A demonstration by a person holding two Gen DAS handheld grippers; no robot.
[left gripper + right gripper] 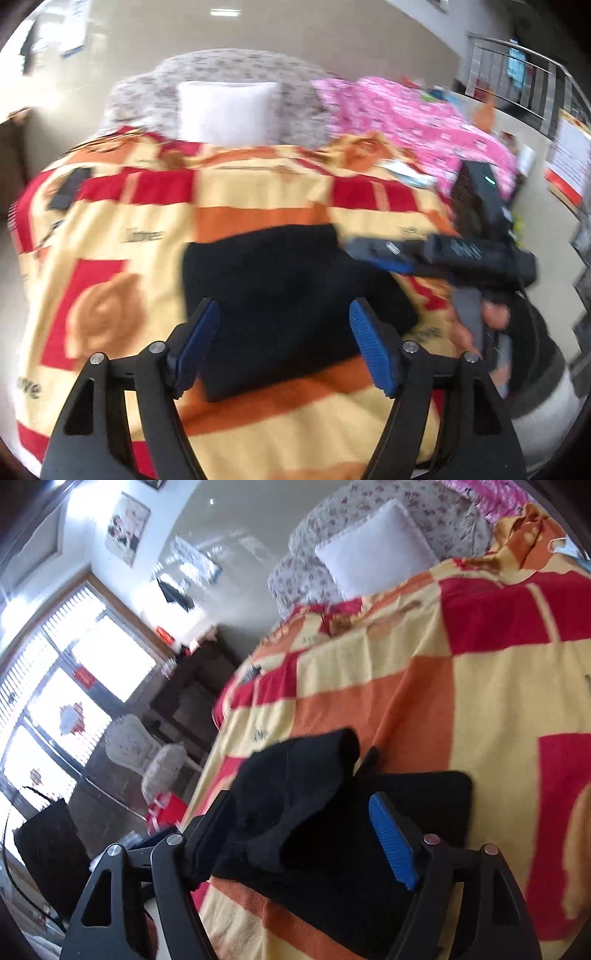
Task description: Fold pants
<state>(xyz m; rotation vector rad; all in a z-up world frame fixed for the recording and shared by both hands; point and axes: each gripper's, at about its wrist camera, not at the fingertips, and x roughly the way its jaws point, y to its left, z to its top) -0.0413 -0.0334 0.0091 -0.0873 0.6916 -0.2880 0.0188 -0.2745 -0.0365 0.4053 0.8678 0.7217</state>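
The black pants [280,295] lie folded into a compact rectangle on a bed with a red, orange and yellow blanket [122,206]. My left gripper [284,332] is open and empty, just above the near edge of the pants. My right gripper [384,251] shows in the left wrist view at the pants' right side, over their far right corner. In the right wrist view the right gripper [310,834] is open, its jaws either side of a raised fold of the black pants [295,786]; the blue right pad [393,842] is clear of the cloth.
A white pillow [227,110] leans on a floral headboard [236,66] at the far end. A pink quilt [417,122] lies to the right. A window [66,686], white chairs [147,753] and dark furniture [192,694] stand left of the bed.
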